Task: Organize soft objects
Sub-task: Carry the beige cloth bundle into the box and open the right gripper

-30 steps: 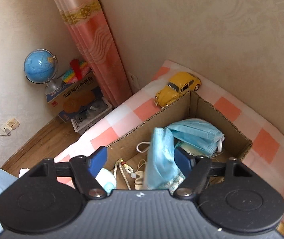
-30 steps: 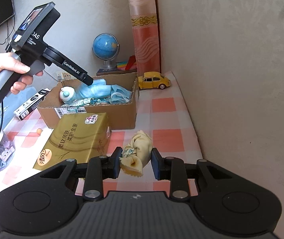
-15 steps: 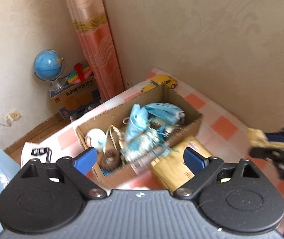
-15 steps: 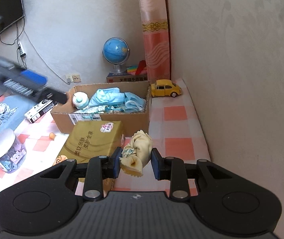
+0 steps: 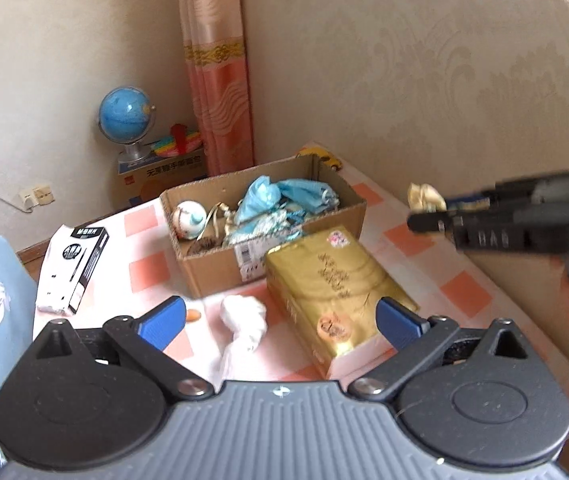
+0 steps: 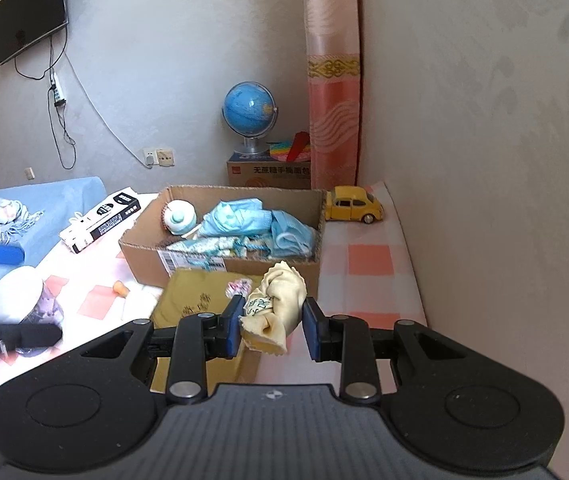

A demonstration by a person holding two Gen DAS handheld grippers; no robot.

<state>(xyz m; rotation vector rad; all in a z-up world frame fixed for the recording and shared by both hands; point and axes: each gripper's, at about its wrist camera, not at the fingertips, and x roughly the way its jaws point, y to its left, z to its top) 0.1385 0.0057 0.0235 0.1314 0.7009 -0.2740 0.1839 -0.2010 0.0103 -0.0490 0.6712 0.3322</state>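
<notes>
While my right gripper point(image 6: 271, 321) clamps the cream cloth point(image 6: 274, 304) between its pads, the cardboard box point(image 6: 220, 258) sits ahead of them. My left gripper point(image 5: 280, 318) has just been opening, jaws wide and empty, with a white wad point(image 5: 244, 316) lying between them on the checked cover point(image 5: 368, 262).

The left gripper point(image 5: 280, 320), jaws just opened wide and holding nothing, hangs above a crumpled white cloth point(image 5: 244, 318). An open brown cardboard box point(image 5: 220, 266) lies at twelve o'clock, and a gold rectangular tissue pack point(image 5: 336, 284) at one o'clock.
</notes>
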